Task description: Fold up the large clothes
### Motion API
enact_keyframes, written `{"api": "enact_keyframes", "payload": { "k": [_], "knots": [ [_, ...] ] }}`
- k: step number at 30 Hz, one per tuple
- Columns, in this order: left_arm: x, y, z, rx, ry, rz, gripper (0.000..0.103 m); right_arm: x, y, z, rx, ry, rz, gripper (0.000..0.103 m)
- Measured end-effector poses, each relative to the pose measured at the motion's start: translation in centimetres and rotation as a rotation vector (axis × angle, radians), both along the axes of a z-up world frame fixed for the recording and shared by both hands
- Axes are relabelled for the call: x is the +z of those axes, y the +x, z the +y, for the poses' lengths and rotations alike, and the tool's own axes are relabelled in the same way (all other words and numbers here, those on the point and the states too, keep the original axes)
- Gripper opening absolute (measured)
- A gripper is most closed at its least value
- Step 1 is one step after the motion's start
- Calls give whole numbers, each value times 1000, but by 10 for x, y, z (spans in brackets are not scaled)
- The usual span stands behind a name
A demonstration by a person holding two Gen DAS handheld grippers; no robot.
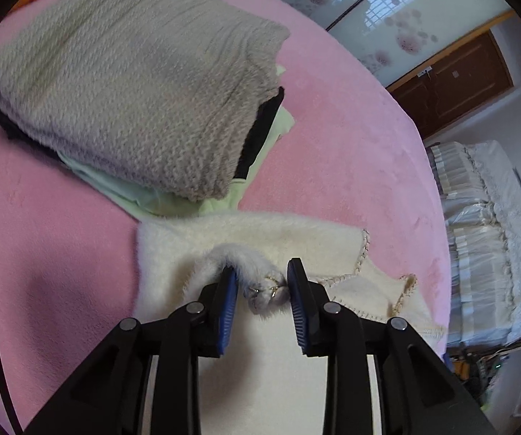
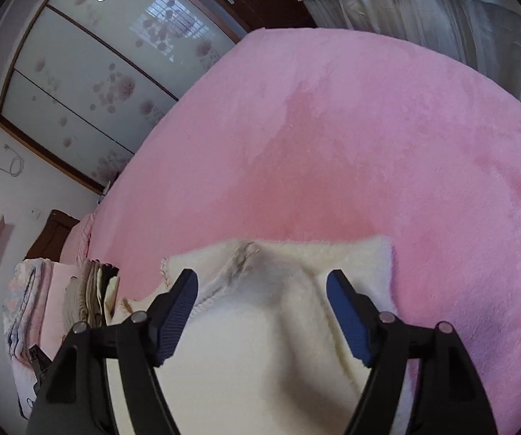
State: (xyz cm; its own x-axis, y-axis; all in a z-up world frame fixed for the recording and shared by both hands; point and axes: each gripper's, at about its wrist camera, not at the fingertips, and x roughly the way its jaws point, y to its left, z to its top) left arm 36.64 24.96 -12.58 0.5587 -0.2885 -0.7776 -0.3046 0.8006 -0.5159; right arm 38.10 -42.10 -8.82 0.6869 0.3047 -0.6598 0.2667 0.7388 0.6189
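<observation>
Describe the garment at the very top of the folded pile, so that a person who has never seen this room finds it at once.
Start from the big pink bed cover. On it, beyond the fluffy white garment under the left gripper, lies a pile of folded clothes. The top piece is the grey knitted sweater: thick and ribbed, while the black piece and pale green piece beneath it only peek out at the edges.

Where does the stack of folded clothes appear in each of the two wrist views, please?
Left wrist view: the stack of folded clothes fills the upper left, grey knit on top, lying on the pink blanket.
Right wrist view: the stack sits small at the lower left edge, seen end-on.
Shared landmark: the cream fleece garment at each tool.
</observation>
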Motion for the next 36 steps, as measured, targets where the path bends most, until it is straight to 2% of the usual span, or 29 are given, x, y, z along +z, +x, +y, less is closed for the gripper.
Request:
{"api": "enact_keyframes", "payload": {
  "k": [3, 7, 9, 11, 13, 14, 17, 22, 30, 31, 32, 34, 35, 36],
  "knots": [
    [5, 0, -6, 1, 59, -19, 26, 1, 6, 7, 32, -105, 27, 75],
    [15, -2, -6, 26, 71, -65, 28, -4, 12, 21, 95, -204, 42, 75],
    [21, -2, -4, 39, 112, -83, 40, -8, 15, 29, 123, -229, 41, 75],
    [33, -5, 0, 73, 174, -125, 68, -11, 19, 38, 149, -263, 45, 75],
    [45, -10, 3, 93, 213, -182, 78, -16, 24, 48, 175, -296, 58, 75],
    [48, -10, 3, 88, 225, -190, 80, -19, 27, 53, 185, -316, 69, 75],
    [44, 0, -1, 1, 254, -155, 80, -24, 32, 61, 194, -377, 85, 75],
    [21, 9, -24, -157, 364, -104, 80, -30, 35, 59, 200, -379, 96, 75],
    [-13, 25, -47, -271, 507, -42, 80, -36, 43, 58, 224, -400, 116, 75],
    [-16, 28, -48, -278, 515, -35, 75, -37, 45, 58, 225, -408, 117, 75],
    [-19, 30, -49, -288, 513, -35, 59, -38, 46, 60, 228, -414, 115, 75],
    [-24, 35, -53, -304, 498, -22, 39, -39, 48, 63, 235, -432, 110, 73],
    [-26, 37, -56, -296, 520, -14, 27, -39, 49, 66, 241, -450, 105, 69],
    [-27, 38, -59, -298, 545, -7, 21, -39, 49, 69, 247, -473, 102, 65]
  ]
}}
